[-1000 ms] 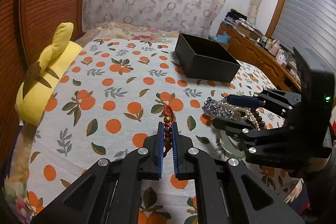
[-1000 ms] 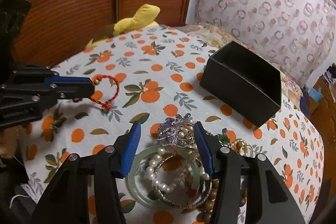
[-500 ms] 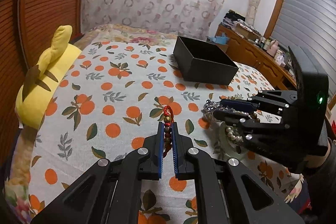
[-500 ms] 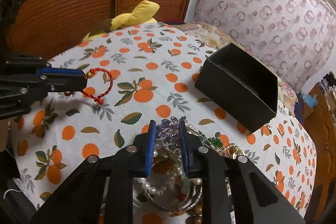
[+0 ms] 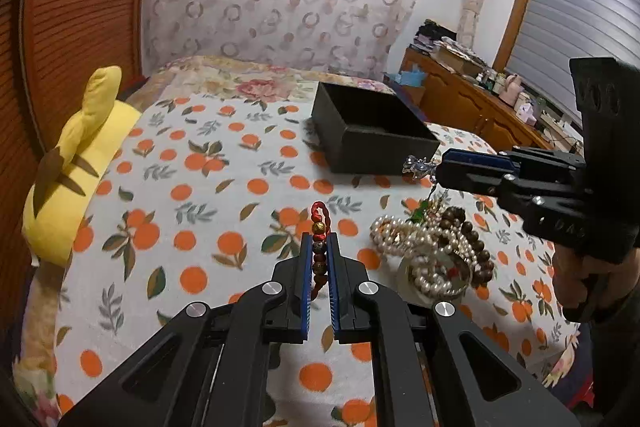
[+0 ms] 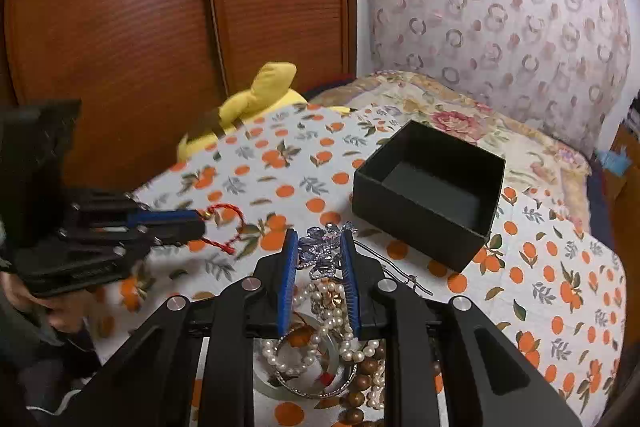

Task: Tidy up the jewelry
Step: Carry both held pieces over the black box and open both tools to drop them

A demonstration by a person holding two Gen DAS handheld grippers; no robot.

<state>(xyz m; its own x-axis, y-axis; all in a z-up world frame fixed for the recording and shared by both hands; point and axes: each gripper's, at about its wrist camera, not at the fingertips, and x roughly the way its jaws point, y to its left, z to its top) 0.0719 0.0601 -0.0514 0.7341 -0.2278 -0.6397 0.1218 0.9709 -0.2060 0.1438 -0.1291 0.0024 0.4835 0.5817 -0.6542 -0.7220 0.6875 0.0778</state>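
Across the bed lies an orange-print sheet (image 5: 168,211), the largest surface in both views. At its far left edge, against the ribbed wooden wardrobe doors (image 6: 120,27), rests a yellow plush toy (image 5: 76,155). Toward the far side of the sheet sits an open black box (image 6: 430,187), its dark inside showing nothing in either view. Nearer, between the two tools, a jewelry pile (image 5: 432,255) of pearl strands, brown wooden beads and a pale bangle lies on the sheet.

From the right, the right gripper (image 6: 319,261) hangs above that pile, well short of the box, its blue pads pressed against a crystal flower piece (image 6: 324,247) with a thin chain trailing down to the heap. Lower in the left wrist view, the left gripper (image 5: 320,267) is clamped on a red cord bracelet (image 5: 319,227) with small gold and dark beads; its loop pokes out past the fingertips, above the sheet and apart from the pile.
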